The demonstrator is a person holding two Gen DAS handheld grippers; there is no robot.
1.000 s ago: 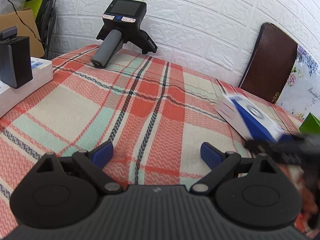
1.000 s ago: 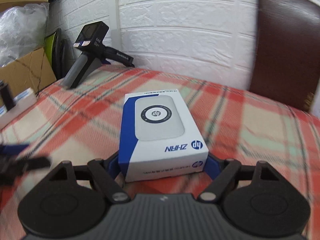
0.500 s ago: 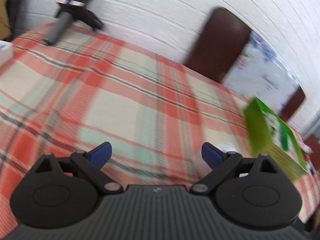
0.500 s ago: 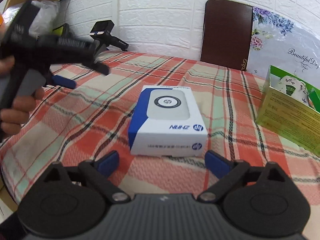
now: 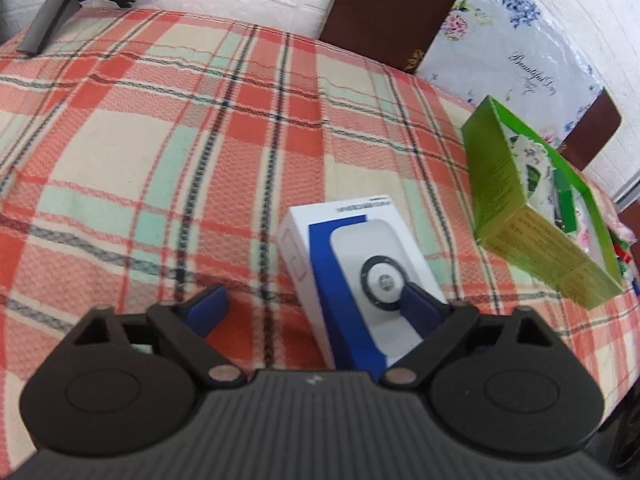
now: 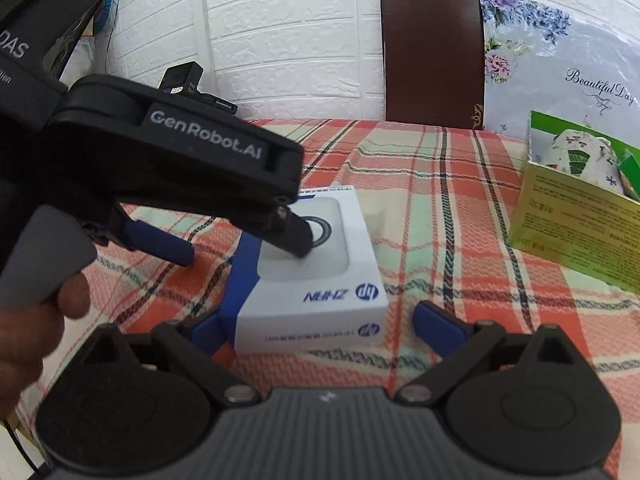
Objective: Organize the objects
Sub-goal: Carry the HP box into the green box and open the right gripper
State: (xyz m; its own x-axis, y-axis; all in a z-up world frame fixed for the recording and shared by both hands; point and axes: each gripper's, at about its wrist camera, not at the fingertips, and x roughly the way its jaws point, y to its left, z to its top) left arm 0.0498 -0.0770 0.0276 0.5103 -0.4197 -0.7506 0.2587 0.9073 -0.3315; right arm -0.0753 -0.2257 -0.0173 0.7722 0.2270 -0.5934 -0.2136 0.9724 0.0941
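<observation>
Trouble looms if the left gripper (image 6: 244,248), jaws open and just narrowing with one finger over the lid, tips the white-and-blue cardboard box (image 6: 310,268) lying on the plaid-clothed counter (image 5: 168,152) between the right gripper's (image 6: 320,328) open, just-narrowing jaws.

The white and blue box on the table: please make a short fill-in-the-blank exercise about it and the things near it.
1. The white and blue box lies on a ____ tablecloth.
2. The open carton near the table edge is ____ in colour.
3. One finger of the left gripper is over the box's ____ face.
4. The right gripper has its jaws ____, not pressing the box.

Missing words: plaid; green; top; open
</observation>
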